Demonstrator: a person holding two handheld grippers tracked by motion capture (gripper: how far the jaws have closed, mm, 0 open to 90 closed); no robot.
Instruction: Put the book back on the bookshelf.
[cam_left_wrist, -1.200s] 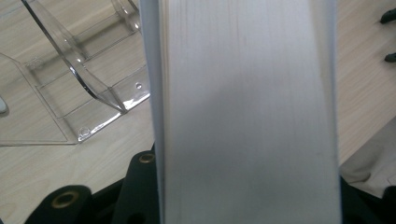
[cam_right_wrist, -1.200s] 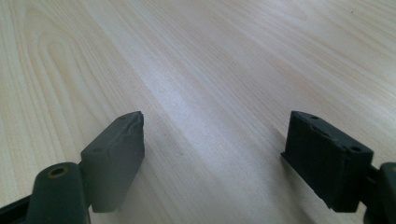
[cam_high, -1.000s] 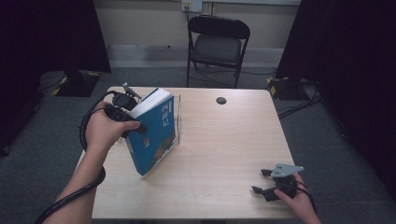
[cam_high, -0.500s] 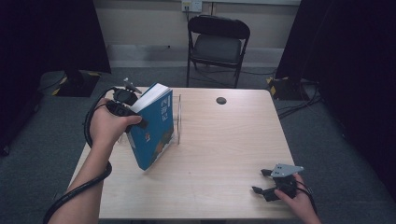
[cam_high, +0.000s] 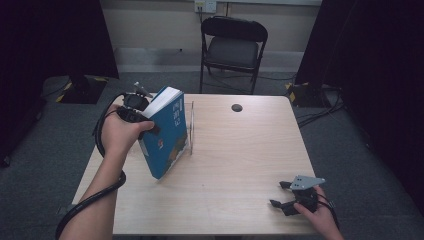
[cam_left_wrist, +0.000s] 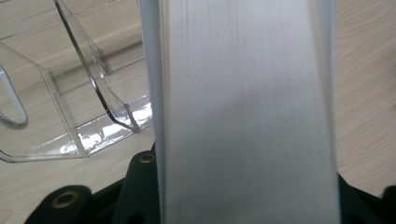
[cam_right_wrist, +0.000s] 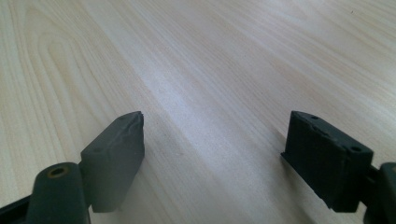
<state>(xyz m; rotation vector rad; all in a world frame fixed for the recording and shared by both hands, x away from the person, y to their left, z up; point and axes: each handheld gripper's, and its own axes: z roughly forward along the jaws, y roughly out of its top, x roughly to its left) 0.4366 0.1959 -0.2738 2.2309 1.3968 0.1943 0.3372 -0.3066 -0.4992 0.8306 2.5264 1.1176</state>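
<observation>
While clamped between the left gripper (cam_high: 150, 127) jaws, blue book (cam_high: 167, 131) tilted just beside clear stand (cam_high: 190, 127); right gripper (cam_high: 284, 195) spread, well apart, over table (cam_high: 240, 150).

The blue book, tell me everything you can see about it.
The blue book is a thick volume with a blue cover bearing small printed pictures and white page edges. It is tilted, its lower corner down at the wooden table, beside a clear plastic stand. The left hand-held gripper is clamped across its thickness. Whether it touches the stand is unclear.
</observation>
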